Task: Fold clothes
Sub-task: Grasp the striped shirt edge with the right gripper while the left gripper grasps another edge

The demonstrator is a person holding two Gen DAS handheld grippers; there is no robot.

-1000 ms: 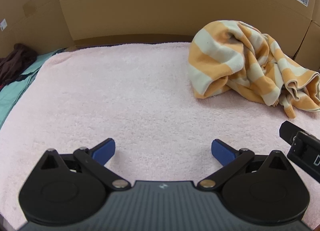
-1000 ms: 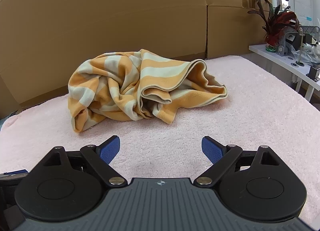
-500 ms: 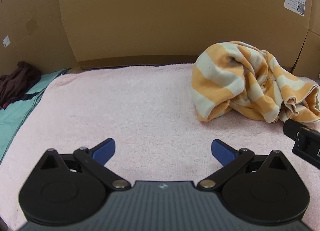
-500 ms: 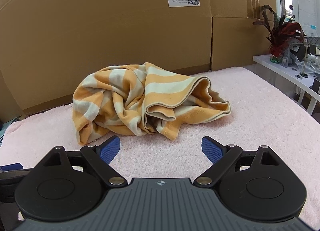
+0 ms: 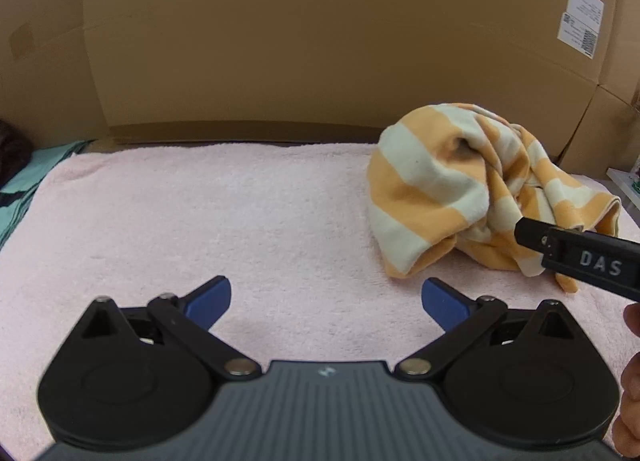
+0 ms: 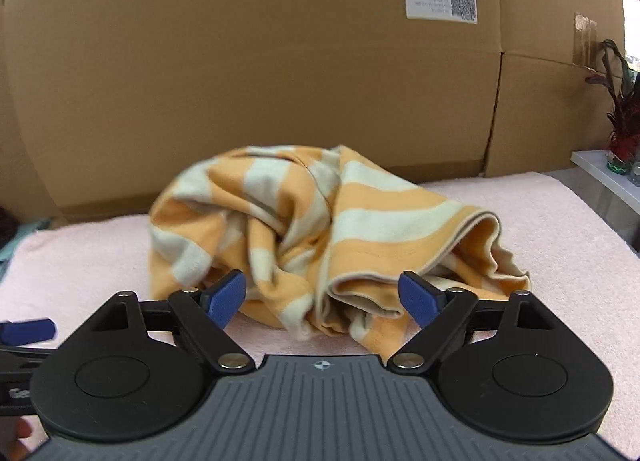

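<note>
A crumpled orange-and-cream striped garment (image 6: 328, 229) lies in a heap on a pink towelling surface (image 5: 200, 221), close to a wall of brown cardboard boxes (image 5: 320, 41). The right gripper (image 6: 322, 297) is right up against the near edge of the heap, its blue-tipped jaws apart with folds of cloth showing between them; the jaws have just been closing, but the pads do not yet pinch the fabric. The left gripper (image 5: 326, 301) hangs over bare towelling with its jaws wide apart and holding nothing; the garment sits ahead and to its right.

To the left of the heap the towelling is open (a broad bare stretch), ending at a teal cloth (image 5: 24, 181) along the left edge. The cardboard closes off the back.

Compared with a second ago, the garment looms much nearer in the right view, and the right gripper's side reaches further across the heap in the left view.
</note>
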